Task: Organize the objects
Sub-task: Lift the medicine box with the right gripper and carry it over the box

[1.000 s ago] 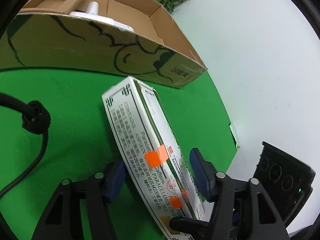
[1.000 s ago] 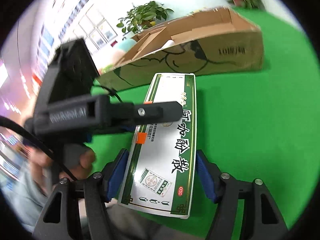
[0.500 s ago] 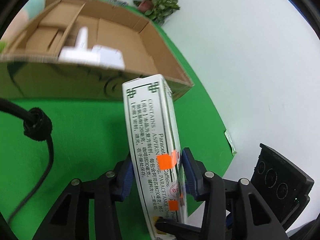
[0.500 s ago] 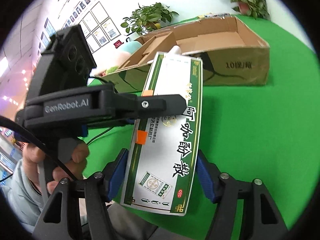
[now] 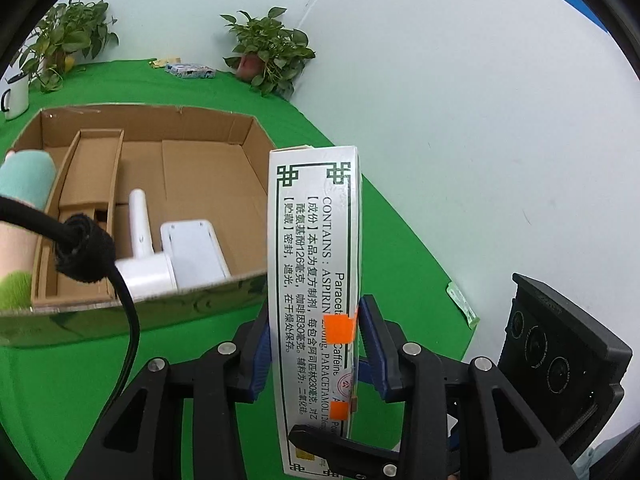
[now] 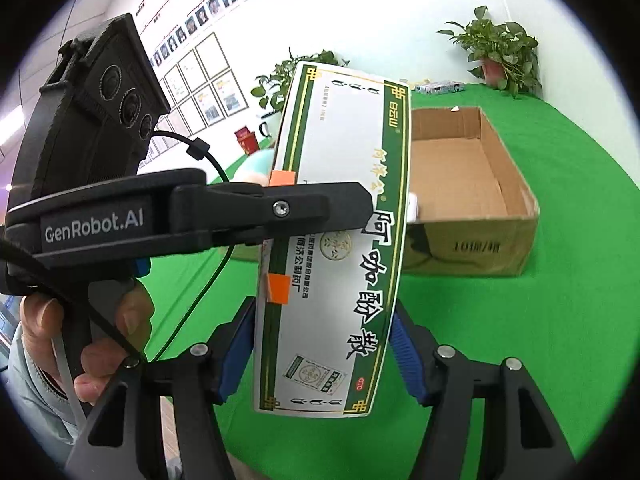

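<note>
Squeezed between both grippers, the left gripper (image 5: 316, 344) across its thin sides and the right gripper (image 6: 324, 350) across its wide face, the medicine box (image 5: 314, 280) is held up in the air, with the left jaws just closed onto it. The cardboard box (image 5: 248, 136) beyond already holds white things, so the medicine box is likely still to be put in.

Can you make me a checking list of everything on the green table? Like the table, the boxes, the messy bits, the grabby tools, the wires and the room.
Surface: green cloth covers the table.
Job's things: medicine box held up off the table, standing on edge in front of the cardboard box; white gadget lies inside the cardboard box.
Clutter: small packet at the far edge; a green scrap at the table's edge; a white mug.
Grippers: left tool clamps the medicine box's thin sides, its jaws just closed further; right tool holds the wide sides.
Cables: black cable hangs before the left camera.
Surroundings: potted plants, pale wall, framed pictures.
</note>
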The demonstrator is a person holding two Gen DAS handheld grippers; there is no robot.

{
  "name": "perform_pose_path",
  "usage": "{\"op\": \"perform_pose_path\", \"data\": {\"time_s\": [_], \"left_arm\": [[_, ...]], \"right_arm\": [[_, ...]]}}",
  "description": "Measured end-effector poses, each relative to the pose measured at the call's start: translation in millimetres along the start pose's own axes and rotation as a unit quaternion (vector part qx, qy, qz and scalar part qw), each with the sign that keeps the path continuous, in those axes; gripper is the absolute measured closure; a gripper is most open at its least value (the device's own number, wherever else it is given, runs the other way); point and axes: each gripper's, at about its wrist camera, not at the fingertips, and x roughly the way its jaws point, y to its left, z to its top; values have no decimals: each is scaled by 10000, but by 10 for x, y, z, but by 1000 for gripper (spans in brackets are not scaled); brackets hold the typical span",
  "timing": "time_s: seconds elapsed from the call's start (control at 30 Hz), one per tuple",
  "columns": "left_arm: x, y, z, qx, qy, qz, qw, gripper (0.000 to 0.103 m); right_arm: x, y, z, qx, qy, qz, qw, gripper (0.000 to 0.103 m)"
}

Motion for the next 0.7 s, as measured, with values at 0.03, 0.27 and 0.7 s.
{"op": "perform_pose_path", "data": {"time_s": [0.03, 0.27, 0.7], "left_arm": [[-13, -79, 21, -29, -25, 42, 10000, 66], [-47, -260, 721, 208, -243, 174, 9993, 66], [399, -191, 1940, -11, 91, 572, 9983, 67]], "right_arm": [[7, -21, 39, 32, -11, 31, 10000, 40], [103, -185, 571, -55, -33, 149, 9999, 40], [630, -591, 1300, 111, 579, 302, 9978, 41]]}}
